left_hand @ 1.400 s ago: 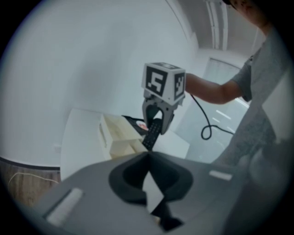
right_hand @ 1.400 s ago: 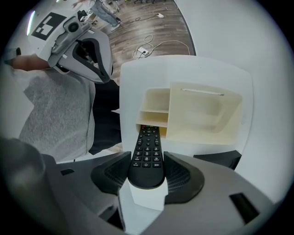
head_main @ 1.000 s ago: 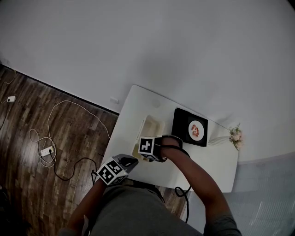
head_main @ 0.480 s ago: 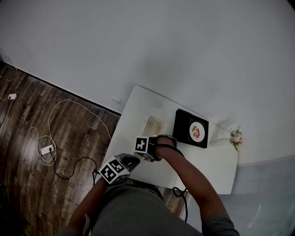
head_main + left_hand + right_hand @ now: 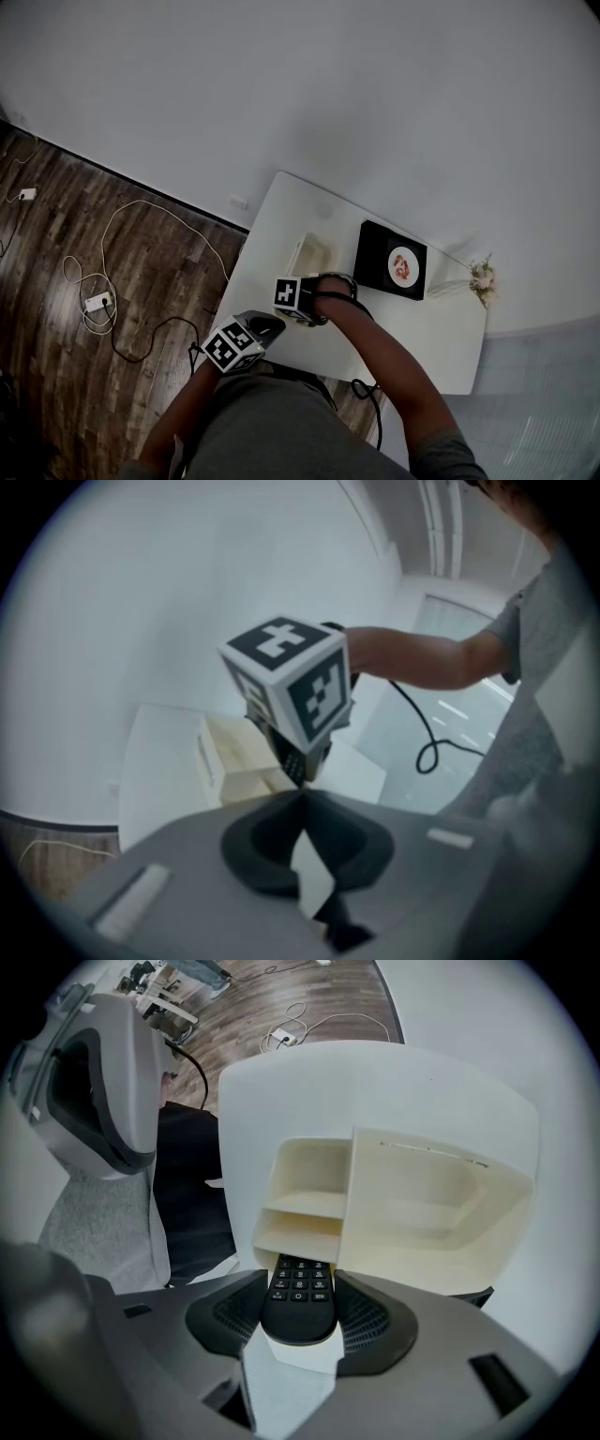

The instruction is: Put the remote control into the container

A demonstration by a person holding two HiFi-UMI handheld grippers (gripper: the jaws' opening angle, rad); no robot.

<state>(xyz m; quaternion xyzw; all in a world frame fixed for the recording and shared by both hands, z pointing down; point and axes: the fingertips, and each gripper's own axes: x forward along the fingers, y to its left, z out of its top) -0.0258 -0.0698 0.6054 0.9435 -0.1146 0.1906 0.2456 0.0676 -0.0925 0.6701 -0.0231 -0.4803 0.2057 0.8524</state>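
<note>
My right gripper (image 5: 300, 1283) is shut on a black remote control (image 5: 300, 1299), buttons up, its far end at the near lower edge of the cream container (image 5: 412, 1208). That container has two small stepped compartments on its left and one large tray on the right, all without contents. In the head view the right gripper (image 5: 293, 294) hangs just short of the container (image 5: 312, 251) on the white table (image 5: 281, 211). My left gripper (image 5: 302, 799) is shut with nothing in it, held back off the table's near edge, and looks at the right gripper's marker cube (image 5: 286, 682).
A black box (image 5: 391, 261) with a plate picture lies right of the container, and a small bunch of flowers (image 5: 482, 277) stands at the table's far right. Cables and a power strip (image 5: 97, 302) lie on the wooden floor to the left.
My right gripper has shifted slightly left and closer to the container with the remote in it. The left gripper has hardly moved.
</note>
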